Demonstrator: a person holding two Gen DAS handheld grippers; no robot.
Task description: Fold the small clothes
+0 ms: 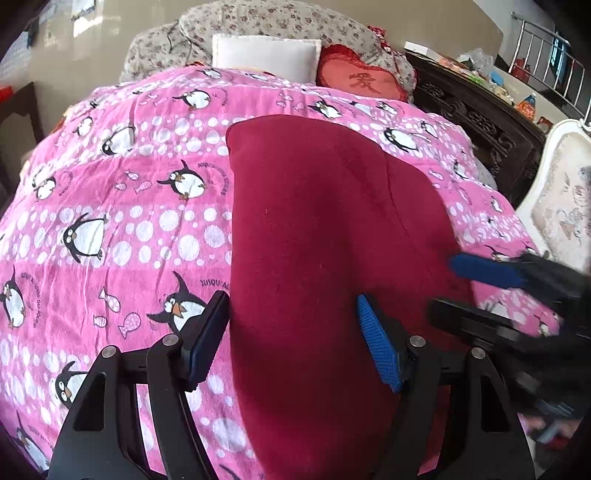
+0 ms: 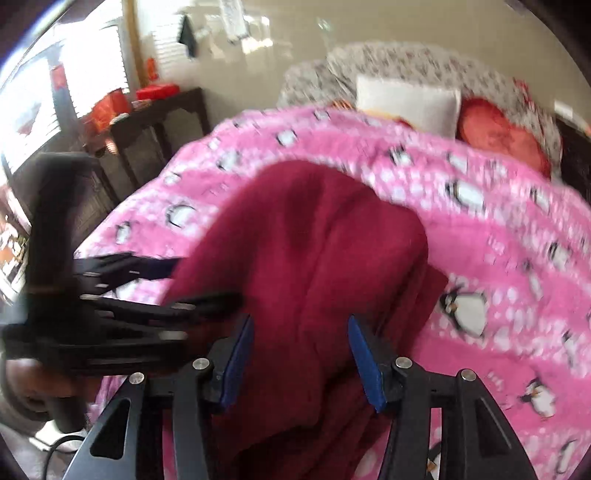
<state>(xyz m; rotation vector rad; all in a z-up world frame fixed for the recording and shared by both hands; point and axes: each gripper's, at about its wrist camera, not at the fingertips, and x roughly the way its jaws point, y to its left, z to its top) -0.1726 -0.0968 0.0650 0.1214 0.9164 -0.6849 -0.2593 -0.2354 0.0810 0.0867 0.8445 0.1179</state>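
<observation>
A dark red garment (image 1: 314, 236) lies folded lengthwise on a pink penguin-print bedspread (image 1: 129, 221). My left gripper (image 1: 291, 325) is open over its near left part, one finger at the cloth's left edge. My right gripper (image 2: 299, 347) is open above the garment (image 2: 314, 258) and holds nothing; this view is blurred. The right gripper shows in the left wrist view (image 1: 480, 291) at the cloth's right edge. The left gripper shows in the right wrist view (image 2: 192, 284) at the left.
A white pillow (image 1: 266, 57), a red heart cushion (image 1: 360, 79) and a floral quilt (image 1: 258, 22) lie at the bed's head. A dark carved cabinet (image 1: 480, 118) and a white chair (image 1: 565, 199) stand right of the bed. A dark table (image 2: 147, 133) stands left.
</observation>
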